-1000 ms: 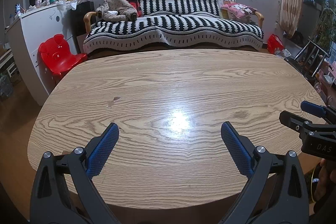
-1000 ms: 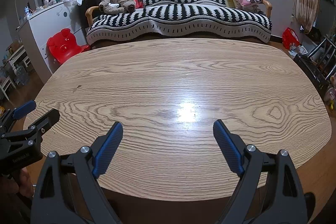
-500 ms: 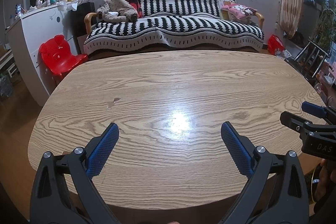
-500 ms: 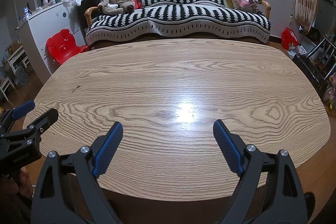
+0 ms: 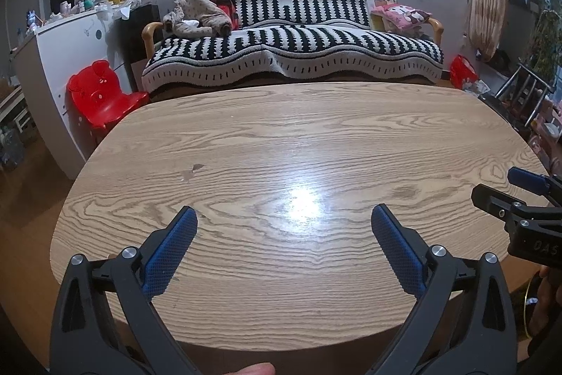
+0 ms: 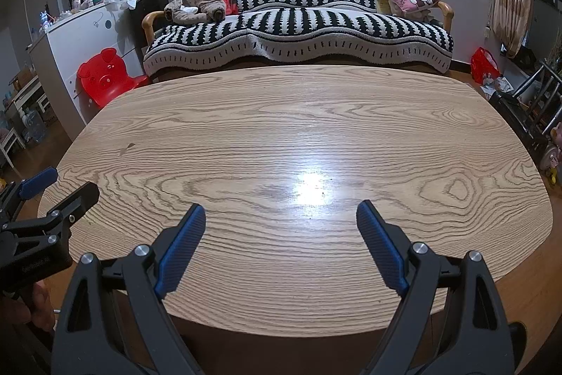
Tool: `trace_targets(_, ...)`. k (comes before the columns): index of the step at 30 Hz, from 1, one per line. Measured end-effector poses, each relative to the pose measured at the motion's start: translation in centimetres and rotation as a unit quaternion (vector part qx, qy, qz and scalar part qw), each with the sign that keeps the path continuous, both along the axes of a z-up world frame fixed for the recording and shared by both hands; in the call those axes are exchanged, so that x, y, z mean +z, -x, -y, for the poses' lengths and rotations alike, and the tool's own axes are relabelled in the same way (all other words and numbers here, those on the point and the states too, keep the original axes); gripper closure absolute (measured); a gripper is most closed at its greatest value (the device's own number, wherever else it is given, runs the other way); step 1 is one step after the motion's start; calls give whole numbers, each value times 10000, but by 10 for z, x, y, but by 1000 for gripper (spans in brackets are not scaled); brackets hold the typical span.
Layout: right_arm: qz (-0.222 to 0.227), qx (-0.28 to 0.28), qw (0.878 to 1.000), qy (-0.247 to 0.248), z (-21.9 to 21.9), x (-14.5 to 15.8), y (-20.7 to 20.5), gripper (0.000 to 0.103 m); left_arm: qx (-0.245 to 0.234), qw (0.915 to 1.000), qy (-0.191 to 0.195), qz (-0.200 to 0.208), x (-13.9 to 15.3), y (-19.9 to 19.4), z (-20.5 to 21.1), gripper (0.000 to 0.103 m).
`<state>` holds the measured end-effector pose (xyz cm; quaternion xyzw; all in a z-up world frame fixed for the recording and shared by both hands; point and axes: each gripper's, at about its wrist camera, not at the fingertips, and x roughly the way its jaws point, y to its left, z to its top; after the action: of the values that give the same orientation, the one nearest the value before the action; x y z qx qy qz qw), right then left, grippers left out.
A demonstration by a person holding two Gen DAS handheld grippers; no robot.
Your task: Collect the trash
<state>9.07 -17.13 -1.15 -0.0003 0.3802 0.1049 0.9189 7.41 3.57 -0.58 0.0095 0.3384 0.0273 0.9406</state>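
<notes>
Both your left gripper (image 5: 283, 220) and right gripper (image 6: 281, 218) gape empty over the table (image 5: 281, 136). Looks like you're at the scouting step, since no trash shows anywhere; next you'd need to find some.

We take the table (image 5: 281, 136) as landmark. Behind it stands the sofa (image 5: 291, 51), with a heap of clothes (image 5: 198, 18) on its left end and a cushion (image 5: 400, 14) on its right. Left of the table sit a small chair (image 5: 103, 94) and, behind the chair, a cabinet (image 5: 66, 58).
</notes>
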Motion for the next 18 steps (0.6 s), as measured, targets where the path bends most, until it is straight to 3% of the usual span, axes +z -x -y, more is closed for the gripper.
trace_targets(18,-3,6,10000,6,1,0,0,18,-106,9999,-22,0,0,-3,2,7)
